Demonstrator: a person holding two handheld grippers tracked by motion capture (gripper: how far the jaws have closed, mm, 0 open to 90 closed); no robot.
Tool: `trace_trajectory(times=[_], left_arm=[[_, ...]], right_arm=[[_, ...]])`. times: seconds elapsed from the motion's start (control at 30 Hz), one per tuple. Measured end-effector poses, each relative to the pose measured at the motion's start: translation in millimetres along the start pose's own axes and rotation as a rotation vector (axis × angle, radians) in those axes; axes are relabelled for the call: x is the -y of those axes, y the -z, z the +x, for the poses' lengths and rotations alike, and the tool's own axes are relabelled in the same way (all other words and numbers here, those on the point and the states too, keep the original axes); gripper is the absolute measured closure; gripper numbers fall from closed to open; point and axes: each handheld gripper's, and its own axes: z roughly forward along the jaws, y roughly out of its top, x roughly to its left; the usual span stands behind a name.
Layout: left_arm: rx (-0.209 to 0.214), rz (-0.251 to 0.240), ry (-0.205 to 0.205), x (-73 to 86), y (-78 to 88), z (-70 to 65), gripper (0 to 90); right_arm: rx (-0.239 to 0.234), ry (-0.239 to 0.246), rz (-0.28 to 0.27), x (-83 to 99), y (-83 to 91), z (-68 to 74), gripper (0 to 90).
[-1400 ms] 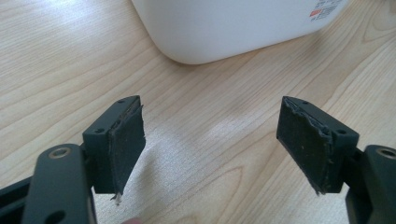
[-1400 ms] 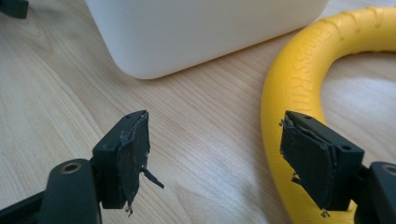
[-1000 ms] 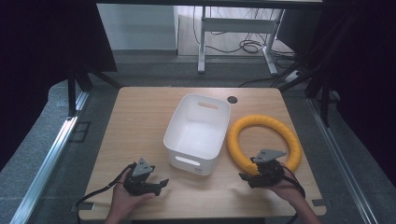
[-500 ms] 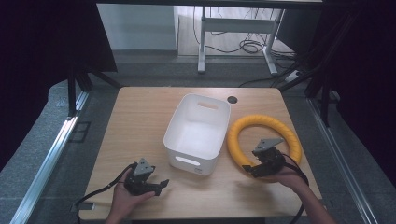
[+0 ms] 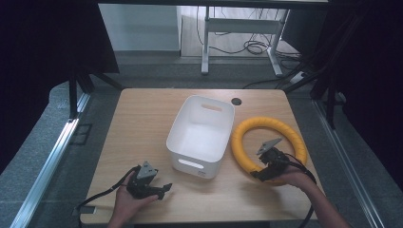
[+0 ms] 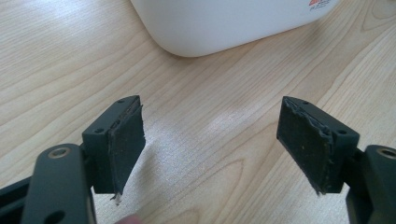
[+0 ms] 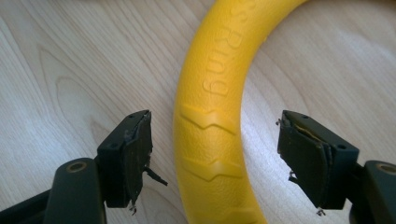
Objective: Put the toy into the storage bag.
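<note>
A yellow ring (image 5: 268, 126) lies flat on the wooden table, right of a white bin (image 5: 202, 135). My right gripper (image 5: 259, 174) hovers over the ring's near arc, open. In the right gripper view the ring (image 7: 215, 116) runs up between the two spread jaws of the right gripper (image 7: 212, 158), apart from both pads. My left gripper (image 5: 164, 188) rests near the table's front left, open, pointing toward the bin. In the left gripper view the left gripper (image 6: 210, 144) has only bare wood between its jaws, and the bin's rounded corner (image 6: 219, 23) sits ahead.
The table (image 5: 138, 123) has bare wood on its left half. A dark round hole (image 5: 236, 101) sits behind the bin. Cables trail from both grippers over the front edge. Beyond the table stand a desk frame and floor cables (image 5: 256, 45).
My right gripper has moved forward and left onto the ring's near arc, so the ring now lies between its jaws. The left gripper has stayed put.
</note>
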Motion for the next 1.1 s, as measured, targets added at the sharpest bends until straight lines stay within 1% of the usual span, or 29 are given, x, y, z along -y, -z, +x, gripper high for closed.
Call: trace_trajectory(times=[0.1, 0.13, 0.27, 0.43, 0.57, 0.67, 0.7, 0.73, 0.77, 0.83, 0.9, 1.0, 1.1], left_arm=[[0.000, 0.001, 0.001, 0.0, -0.4, -0.1, 23.3], [-0.001, 0.003, 0.002, 0.0, -1.0, 0.0, 23.3], [0.000, 0.010, 0.002, 0.3, -2.6, -0.3, 23.3], [0.000, 0.011, 0.000, 0.4, -2.7, -0.2, 23.3], [-0.002, 0.013, -0.001, 0.5, -3.2, -0.2, 23.3], [-0.001, 0.017, -0.002, 0.7, -4.2, -0.3, 23.3], [-0.001, 0.017, -0.002, 0.7, -4.2, -0.3, 23.3], [-0.001, 0.018, -0.003, 0.8, -4.5, -0.2, 23.2], [-0.001, 0.018, -0.003, 0.8, -4.5, -0.2, 23.2], [-0.003, 0.017, -0.004, 0.8, -4.3, -0.2, 23.2], [-0.003, 0.017, -0.004, 0.9, -4.3, -0.2, 23.2], [-0.002, 0.018, -0.004, 0.9, -4.7, -0.3, 23.2], [-0.001, 0.018, -0.004, 0.9, -4.9, -0.4, 23.2]], right_arm=[[-0.007, 0.005, 0.016, 0.6, -2.8, -0.3, 26.8], [-0.010, 0.014, 0.038, 1.0, -5.5, 0.2, 27.1], [-0.008, 0.029, 0.073, 1.2, -10.4, 0.3, 28.1], [-0.022, 0.049, 0.123, 1.1, -17.3, -1.3, 30.4], [-0.028, 0.065, 0.150, -0.2, -22.1, -1.7, 33.9], [-0.028, 0.078, 0.180, -2.0, -25.6, -0.9, 36.3], [-0.028, 0.078, 0.180, -2.0, -25.6, -0.9, 36.3], [-0.028, 0.086, 0.194, -3.6, -27.8, -0.6, 39.5], [-0.029, 0.087, 0.200, -4.3, -28.3, -0.8, 41.2], [-0.046, 0.102, 0.212, -5.6, -30.8, -1.4, 42.4], [-0.057, 0.097, 0.217, -7.6, -31.6, -1.9, 44.9], [-0.070, 0.093, 0.229, -10.3, -32.8, -2.7, 46.1], [-0.073, 0.099, 0.238, -12.4, -33.2, -4.2, 50.1]])
